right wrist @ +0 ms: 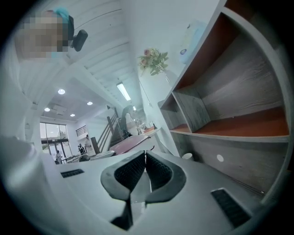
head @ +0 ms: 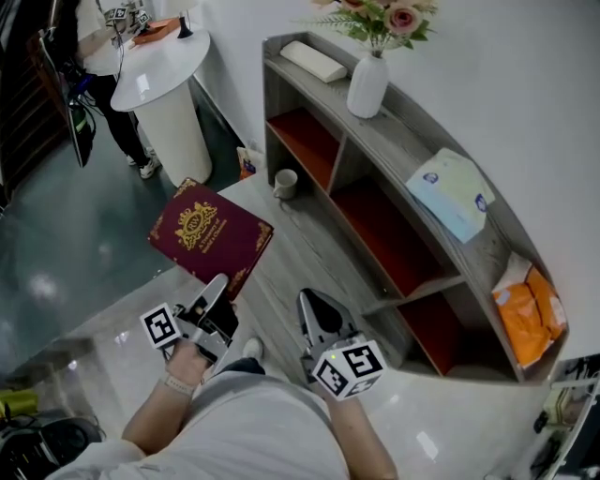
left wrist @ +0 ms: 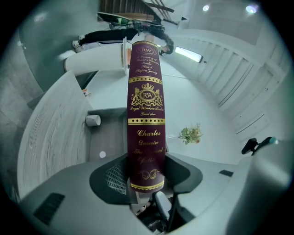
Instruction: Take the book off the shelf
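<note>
The book (head: 211, 239), dark red with gold ornament on its cover, is off the shelf (head: 412, 131) and held in the air out in front of it, level with the end that carries the vase (head: 367, 84). The left gripper (head: 216, 289) is clamped on it. In the left gripper view the 2 jaws press against the book's lower end from either side, with the spine facing the camera and standing upright. Gold print on the spine includes the name Charles Darwin.

The right gripper (head: 311, 302) hangs in front of the shelf's middle compartment, nearer to the shelf than the left gripper is. Its 2 jaws are closed against each other with nothing between them, as the right gripper view shows.

On top of the shelf stand the white vase with pink flowers (head: 380, 19) and, beside it at the very end, a white block (head: 314, 60). A pale blue tissue pack (head: 452, 194) lies further along the top, and an orange packet (head: 530, 314) lies at the opposite end. A white cup (head: 285, 183) stands on the floor just at the shelf's foot, below the vase end. Beyond that end of the shelf is a round white table (head: 164, 70).
</note>
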Tool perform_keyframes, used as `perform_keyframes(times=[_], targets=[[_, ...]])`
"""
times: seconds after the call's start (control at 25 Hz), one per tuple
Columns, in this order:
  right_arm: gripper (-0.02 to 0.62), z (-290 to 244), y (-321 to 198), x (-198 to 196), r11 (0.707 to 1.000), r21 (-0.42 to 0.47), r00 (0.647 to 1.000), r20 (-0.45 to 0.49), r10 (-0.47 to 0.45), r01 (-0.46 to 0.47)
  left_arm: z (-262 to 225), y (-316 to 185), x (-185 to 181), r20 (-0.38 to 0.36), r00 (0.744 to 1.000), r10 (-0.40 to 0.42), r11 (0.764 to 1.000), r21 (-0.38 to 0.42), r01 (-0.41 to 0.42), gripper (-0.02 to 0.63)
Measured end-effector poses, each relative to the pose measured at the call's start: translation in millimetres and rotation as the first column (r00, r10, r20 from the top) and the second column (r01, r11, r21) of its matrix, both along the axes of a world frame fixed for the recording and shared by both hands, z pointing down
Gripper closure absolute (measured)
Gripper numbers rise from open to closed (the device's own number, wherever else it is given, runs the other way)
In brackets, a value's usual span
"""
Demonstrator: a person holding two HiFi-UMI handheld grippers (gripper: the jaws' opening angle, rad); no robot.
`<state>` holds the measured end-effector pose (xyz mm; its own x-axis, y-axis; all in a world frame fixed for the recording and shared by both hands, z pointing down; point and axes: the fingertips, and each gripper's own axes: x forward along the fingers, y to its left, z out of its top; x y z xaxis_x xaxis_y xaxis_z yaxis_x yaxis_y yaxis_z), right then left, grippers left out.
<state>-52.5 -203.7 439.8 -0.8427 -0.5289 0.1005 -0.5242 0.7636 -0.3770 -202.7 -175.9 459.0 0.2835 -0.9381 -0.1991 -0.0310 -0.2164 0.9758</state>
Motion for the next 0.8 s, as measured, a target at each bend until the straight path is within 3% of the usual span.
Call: perform_keyframes(times=[0.56,0.8], targets=[[0.575,1,10,-5,0.999,0.022,0.998,-0.052,-0.046,0.047,6,8,0,-0.014,1.0,-0.001,1.0,-0.003,0.001,0.385],[0.575,3,10,0,1.0,0.014,0.999,-0.048,-0.02,0.021,7,9,0,-0.017,1.0,0.007,1.0,0.0,-0.007,0.385]])
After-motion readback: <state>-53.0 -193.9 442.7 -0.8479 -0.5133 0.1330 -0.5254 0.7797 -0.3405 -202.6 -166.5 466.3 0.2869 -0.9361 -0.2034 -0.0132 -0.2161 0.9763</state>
